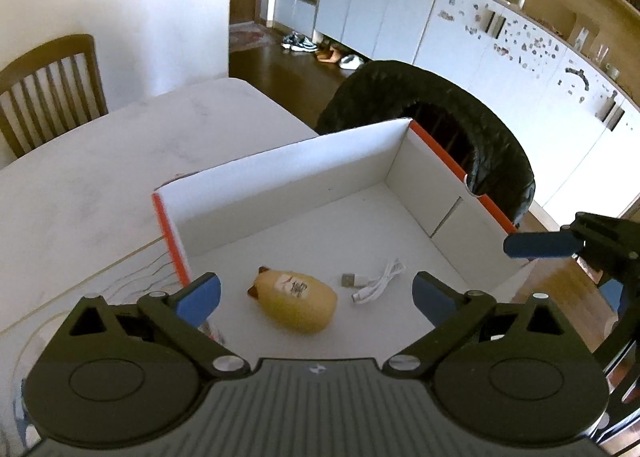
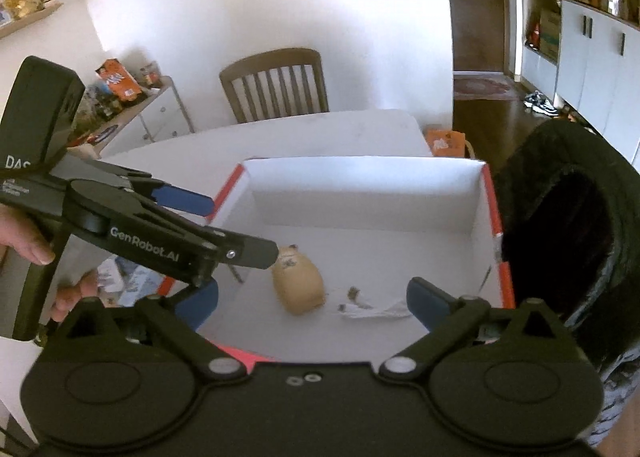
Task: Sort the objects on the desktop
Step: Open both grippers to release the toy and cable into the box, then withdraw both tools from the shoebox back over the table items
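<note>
A yellow, egg-shaped toy with small brown ears [image 1: 295, 305] is lying on its side on the floor of a white cardboard box with orange-red edges [image 1: 288, 173], its long axis running from the near right toward the far left, eared end pointing far left. A pale label with dark marks too small to read is facing up on it. Just to its right, apart from it, a white USB cable [image 1: 374, 281] is lying loosely coiled. The box is sitting on a pale marbled surface [image 1: 80, 177]. The left tongs [image 1: 316, 295] are hanging wide open above the toy, gripping nothing. The right tongs [image 2: 312, 303] are likewise spread open and empty. "GenRobot.AI" is printed in white on the left tongs' black arm.
</note>
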